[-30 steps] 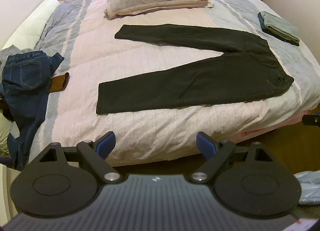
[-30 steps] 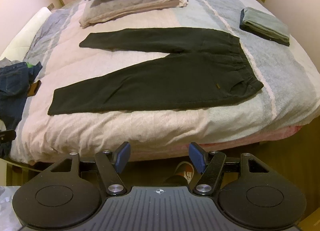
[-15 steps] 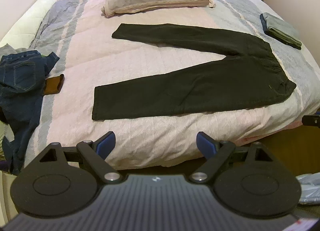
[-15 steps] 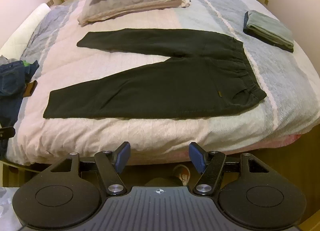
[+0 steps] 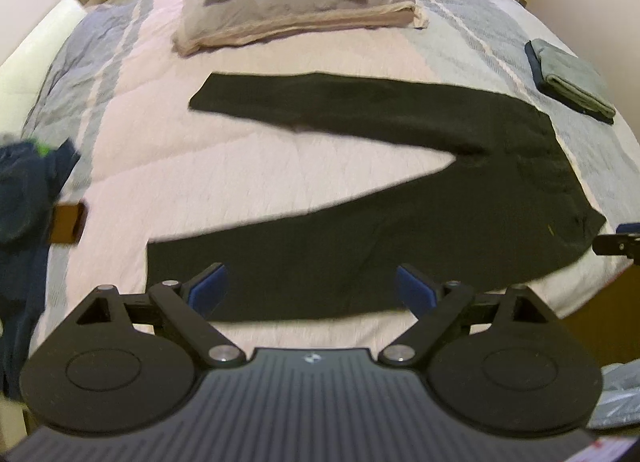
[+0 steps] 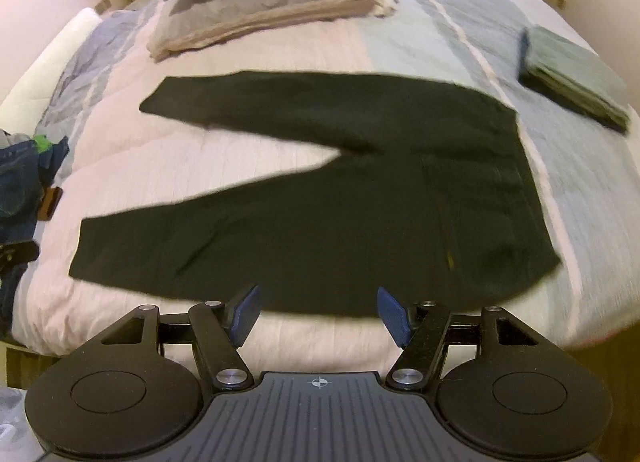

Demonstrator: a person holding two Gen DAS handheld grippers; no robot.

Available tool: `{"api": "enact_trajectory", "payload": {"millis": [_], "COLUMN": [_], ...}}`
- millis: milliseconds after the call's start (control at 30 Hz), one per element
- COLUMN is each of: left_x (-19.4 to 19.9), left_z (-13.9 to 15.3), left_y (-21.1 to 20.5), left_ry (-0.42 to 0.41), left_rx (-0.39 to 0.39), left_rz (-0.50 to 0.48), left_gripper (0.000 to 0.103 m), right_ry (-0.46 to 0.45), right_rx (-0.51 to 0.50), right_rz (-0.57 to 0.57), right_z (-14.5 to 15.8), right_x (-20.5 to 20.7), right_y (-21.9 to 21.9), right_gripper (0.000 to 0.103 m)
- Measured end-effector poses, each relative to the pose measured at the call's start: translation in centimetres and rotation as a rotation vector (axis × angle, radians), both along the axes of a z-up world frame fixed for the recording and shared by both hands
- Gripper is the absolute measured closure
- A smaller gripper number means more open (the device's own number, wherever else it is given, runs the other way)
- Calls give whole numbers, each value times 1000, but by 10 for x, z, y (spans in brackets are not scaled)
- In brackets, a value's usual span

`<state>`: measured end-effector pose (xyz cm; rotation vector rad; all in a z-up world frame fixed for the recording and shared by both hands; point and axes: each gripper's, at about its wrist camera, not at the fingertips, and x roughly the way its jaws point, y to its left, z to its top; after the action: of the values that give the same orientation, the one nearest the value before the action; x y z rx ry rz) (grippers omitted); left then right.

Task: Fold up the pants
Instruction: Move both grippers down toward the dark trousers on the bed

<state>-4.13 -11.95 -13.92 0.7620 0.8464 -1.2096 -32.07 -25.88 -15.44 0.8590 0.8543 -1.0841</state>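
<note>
left gripper (image 5: 308, 288): tilted down, jaws opening, empty | right gripper (image 6: 318, 312): apart, empty

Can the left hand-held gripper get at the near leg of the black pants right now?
Probably yes. The left hand-held gripper, its jaws opening and empty, hangs over the near leg of the black pants, which lie flat on the bed with nothing on that leg.

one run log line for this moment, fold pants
stage: approach | black pants: flat on bed, legs spread, unfolded | left tool: opening, empty | right tool: open, empty
</note>
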Motion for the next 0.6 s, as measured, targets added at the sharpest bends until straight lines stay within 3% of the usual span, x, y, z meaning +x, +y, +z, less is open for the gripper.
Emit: {"api": "enact_trajectory", "payload": {"millis": [167,300,600], "left_x": [-8,-11,-3], "left_z": [-24,-52,-137], "left_y": [-87,-156,-314], "left_ry": [-19,10,-4], "left_rx": [21,20,-1], "left_rz": [-36,-92,-384], "left_gripper": [14,15,27], "right_ry": [-16,1,22], "right_rx": [26,46,-51], "right_rz": [61,109,248], "right_z": [-24,-51,-111], "right_x": [-23,-43,-57], "right_y": [-80,-138,-268], "right_gripper": [41,41,41]}}
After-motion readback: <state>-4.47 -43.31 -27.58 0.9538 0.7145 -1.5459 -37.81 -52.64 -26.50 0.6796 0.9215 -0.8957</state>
